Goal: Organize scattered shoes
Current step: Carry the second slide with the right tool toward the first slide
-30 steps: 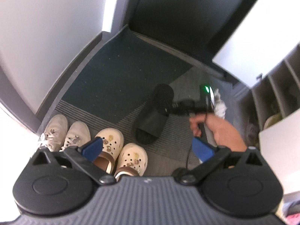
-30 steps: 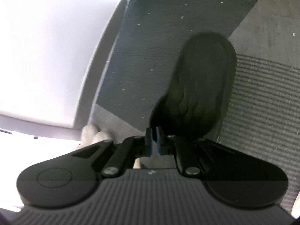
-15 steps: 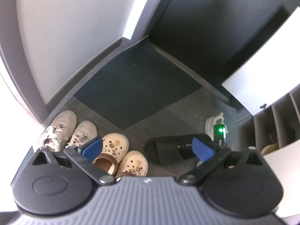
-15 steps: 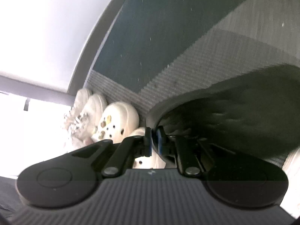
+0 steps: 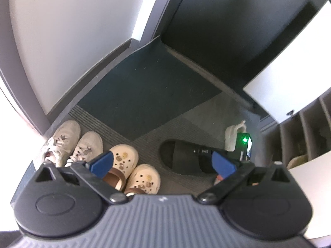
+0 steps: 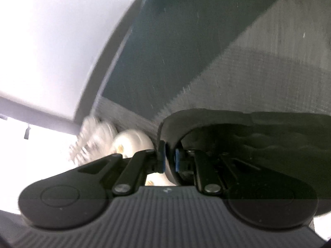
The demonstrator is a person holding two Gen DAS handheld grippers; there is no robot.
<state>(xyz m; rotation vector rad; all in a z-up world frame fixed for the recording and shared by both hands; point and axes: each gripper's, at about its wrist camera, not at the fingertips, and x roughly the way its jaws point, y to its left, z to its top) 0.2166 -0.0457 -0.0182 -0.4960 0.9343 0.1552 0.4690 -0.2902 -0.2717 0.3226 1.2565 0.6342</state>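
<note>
Black slide (image 5: 186, 158) beside cream clogs (image 5: 134, 169)

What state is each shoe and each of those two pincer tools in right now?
Black slide sandal: clamped at its edge, lying sideways.
Right gripper: shut on the sandal.
Left gripper: open, empty.
Cream clogs: paired on the mat.
Beige sneakers: paired beside the clogs, laced.

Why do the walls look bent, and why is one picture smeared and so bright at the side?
Left wrist view: the fisheye lens curves the wall; shoes are sharp. Right wrist view: the beige sneakers are smeared by motion blur, the left edge is washed out by glare, and the black slide sandal is a dark mass in shadow.
</note>
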